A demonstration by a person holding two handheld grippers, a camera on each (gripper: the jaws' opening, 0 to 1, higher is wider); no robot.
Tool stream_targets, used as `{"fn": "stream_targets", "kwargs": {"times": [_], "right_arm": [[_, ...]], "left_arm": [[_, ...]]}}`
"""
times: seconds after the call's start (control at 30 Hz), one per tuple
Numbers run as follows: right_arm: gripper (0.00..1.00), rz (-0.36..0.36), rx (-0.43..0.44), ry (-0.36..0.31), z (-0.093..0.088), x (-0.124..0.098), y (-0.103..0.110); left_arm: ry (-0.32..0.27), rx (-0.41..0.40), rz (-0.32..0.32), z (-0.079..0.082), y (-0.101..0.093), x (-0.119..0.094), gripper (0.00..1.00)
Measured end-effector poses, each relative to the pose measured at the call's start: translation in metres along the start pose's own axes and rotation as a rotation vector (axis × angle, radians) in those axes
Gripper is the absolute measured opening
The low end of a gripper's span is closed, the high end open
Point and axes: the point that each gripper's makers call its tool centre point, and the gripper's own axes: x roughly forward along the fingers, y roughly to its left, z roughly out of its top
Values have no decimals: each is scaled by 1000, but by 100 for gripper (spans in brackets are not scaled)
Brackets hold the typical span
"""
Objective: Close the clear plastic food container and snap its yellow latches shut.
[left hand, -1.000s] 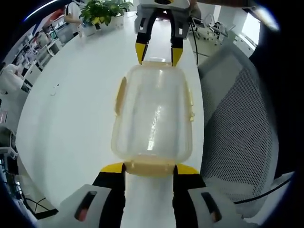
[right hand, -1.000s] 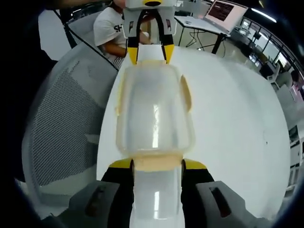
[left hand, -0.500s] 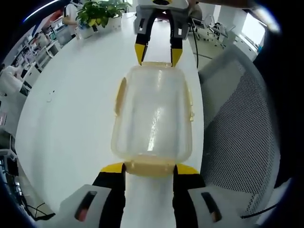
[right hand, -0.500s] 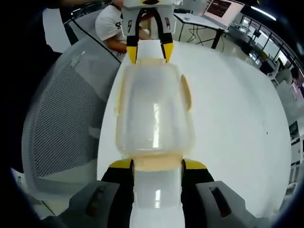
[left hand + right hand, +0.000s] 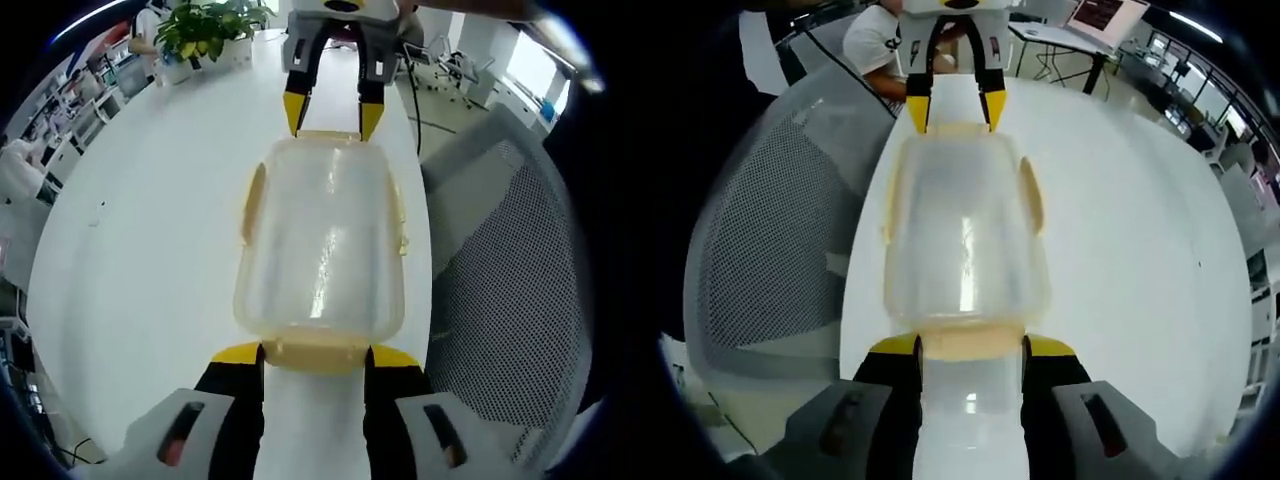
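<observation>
Holding the clear plastic food container between my two claws, I think the first danger is that it slips, because the plastic is smooth and shiny and each claw meets it just at one short end. My left gripper has its yellow-tipped jaws on both sides of the near end latch, touching it, so I judge it clenched on that end; my right gripper does the same at the opposite end. In the left gripper view the right one comes in from the top, and its jaws meet the far end of the box. The container seems to be lifted over the edge of the white table, with a grey mesh chair just beside, so a drop can send it to the floor. If I press one end harder, the thin lid can bend and one corner may stay unseated. The body is a rounded rectangle, cloudy and transparent, and I see nothing inside. The side latches are pale yellow, flat, a little curved, and they stand out from the wall, so I judge them not yet snapped. A potted plant stands far on the table.
</observation>
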Motion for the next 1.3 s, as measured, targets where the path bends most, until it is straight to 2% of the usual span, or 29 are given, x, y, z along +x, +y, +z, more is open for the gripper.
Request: {"fn": "stream_targets", "kwargs": {"times": [0.17, 0.5, 1.3], "right_arm": [[35, -1, 3, 16, -11, -4, -2], [35, -13, -3, 33, -22, -13, -6], [35, -42, 24, 90, -70, -30, -2]], "left_arm": [[-9, 7, -11, 11, 1, 4, 33], [-37, 4, -12, 24, 1, 10, 33], [-80, 41, -17, 69, -7, 33, 33]]}}
